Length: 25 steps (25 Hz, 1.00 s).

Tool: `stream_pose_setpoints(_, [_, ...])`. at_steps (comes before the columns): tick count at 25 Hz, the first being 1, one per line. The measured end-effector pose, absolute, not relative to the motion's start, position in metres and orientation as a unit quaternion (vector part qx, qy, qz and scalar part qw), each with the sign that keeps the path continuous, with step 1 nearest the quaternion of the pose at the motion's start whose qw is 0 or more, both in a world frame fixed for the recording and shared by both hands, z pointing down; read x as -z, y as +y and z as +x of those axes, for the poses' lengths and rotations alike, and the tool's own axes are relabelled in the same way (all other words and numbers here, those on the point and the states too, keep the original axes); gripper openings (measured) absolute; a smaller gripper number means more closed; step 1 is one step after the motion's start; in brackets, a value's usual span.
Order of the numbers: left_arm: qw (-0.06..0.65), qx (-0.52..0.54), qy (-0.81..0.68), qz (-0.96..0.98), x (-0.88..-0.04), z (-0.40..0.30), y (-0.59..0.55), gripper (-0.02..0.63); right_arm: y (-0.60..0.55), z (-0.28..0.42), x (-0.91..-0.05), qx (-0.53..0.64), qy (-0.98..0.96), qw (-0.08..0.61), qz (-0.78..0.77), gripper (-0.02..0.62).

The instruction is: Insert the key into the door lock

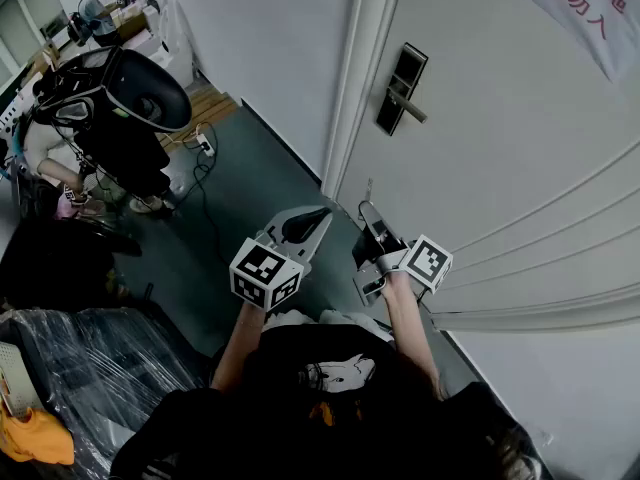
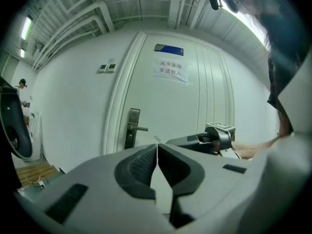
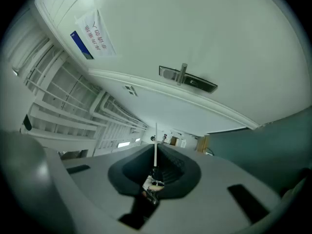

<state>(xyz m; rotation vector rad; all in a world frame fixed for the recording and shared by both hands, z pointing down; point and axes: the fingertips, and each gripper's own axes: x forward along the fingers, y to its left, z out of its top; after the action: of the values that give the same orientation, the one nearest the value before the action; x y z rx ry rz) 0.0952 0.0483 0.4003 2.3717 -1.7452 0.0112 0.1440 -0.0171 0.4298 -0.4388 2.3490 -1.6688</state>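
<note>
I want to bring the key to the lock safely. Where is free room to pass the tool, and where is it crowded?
Free: the bare door face between the right tool, which holds the key, and the lock. Crowded: the floor at the left, with black chair and power strip.

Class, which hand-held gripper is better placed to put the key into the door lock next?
Right. The right hand-held gripper is shut on the key, its blade sticking out toward the door lock. The left hand-held gripper is shut with nothing between its jaws.
</note>
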Motion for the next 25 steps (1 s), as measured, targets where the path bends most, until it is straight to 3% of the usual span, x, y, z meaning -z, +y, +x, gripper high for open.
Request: stream_pose_setpoints(25, [0.122,0.004,-0.619,0.776,-0.418,0.049,0.059,0.012,-0.026,0.113,-0.439,0.551,0.815,0.084,-0.158,0.021])
